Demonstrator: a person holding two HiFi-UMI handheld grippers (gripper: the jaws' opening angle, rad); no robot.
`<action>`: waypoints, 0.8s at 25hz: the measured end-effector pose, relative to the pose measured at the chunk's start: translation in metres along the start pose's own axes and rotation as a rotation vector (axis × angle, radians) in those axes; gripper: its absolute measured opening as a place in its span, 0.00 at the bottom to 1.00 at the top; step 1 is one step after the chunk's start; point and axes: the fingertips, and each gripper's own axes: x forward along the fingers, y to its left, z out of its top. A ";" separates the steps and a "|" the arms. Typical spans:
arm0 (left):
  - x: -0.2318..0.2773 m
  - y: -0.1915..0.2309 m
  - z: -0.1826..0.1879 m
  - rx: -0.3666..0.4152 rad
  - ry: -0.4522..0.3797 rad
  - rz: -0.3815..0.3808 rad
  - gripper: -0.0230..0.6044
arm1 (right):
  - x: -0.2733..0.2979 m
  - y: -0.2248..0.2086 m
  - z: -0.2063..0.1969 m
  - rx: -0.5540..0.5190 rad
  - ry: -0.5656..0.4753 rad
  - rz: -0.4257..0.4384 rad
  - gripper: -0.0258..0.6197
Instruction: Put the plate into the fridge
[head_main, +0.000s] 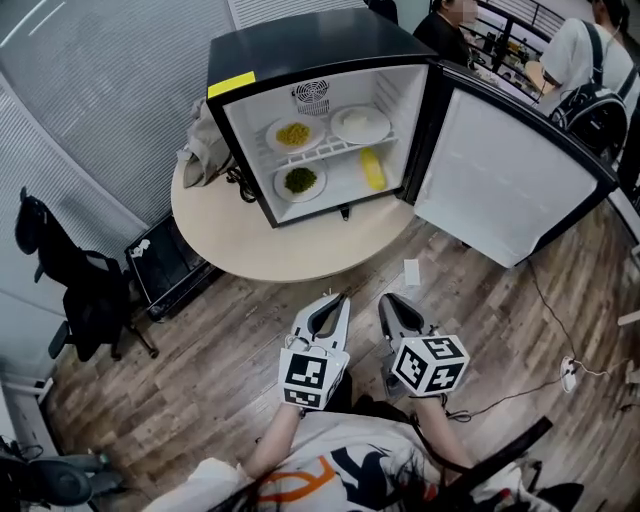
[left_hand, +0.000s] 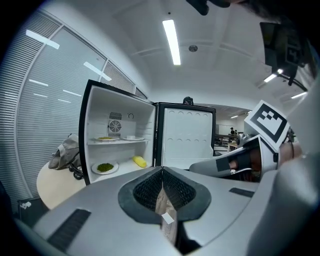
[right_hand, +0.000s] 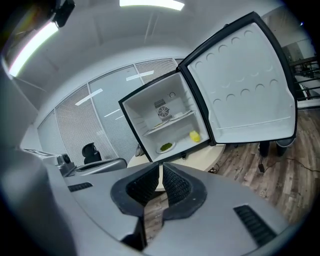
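The small black fridge (head_main: 300, 50) stands open on a round table (head_main: 260, 250), its door (head_main: 505, 185) swung out to the right. Inside, a plate of yellow food (head_main: 293, 134) and an empty white plate (head_main: 360, 124) rest on the upper shelf. A plate of green food (head_main: 300, 181) and a yellow item (head_main: 371, 168) lie below. My left gripper (head_main: 338, 298) and right gripper (head_main: 388, 300) hang side by side over the wooden floor, short of the table. Both are shut and hold nothing. The green plate (left_hand: 104, 167) also shows in the left gripper view.
A grey bag (head_main: 200, 150) and a black cable lie on the table left of the fridge. A black chair (head_main: 80, 290) stands at the left. A piece of paper (head_main: 411, 271) and cables (head_main: 560, 340) lie on the floor. People (head_main: 590, 60) sit at desks, top right.
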 end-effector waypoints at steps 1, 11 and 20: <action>-0.004 -0.007 -0.001 0.004 0.001 0.002 0.06 | -0.006 0.000 -0.003 -0.001 0.001 0.007 0.09; -0.045 -0.047 -0.006 -0.021 -0.014 0.040 0.06 | -0.053 0.012 -0.020 -0.013 -0.010 0.082 0.09; -0.074 -0.069 -0.014 -0.017 -0.017 0.079 0.06 | -0.084 0.023 -0.038 -0.057 0.019 0.119 0.09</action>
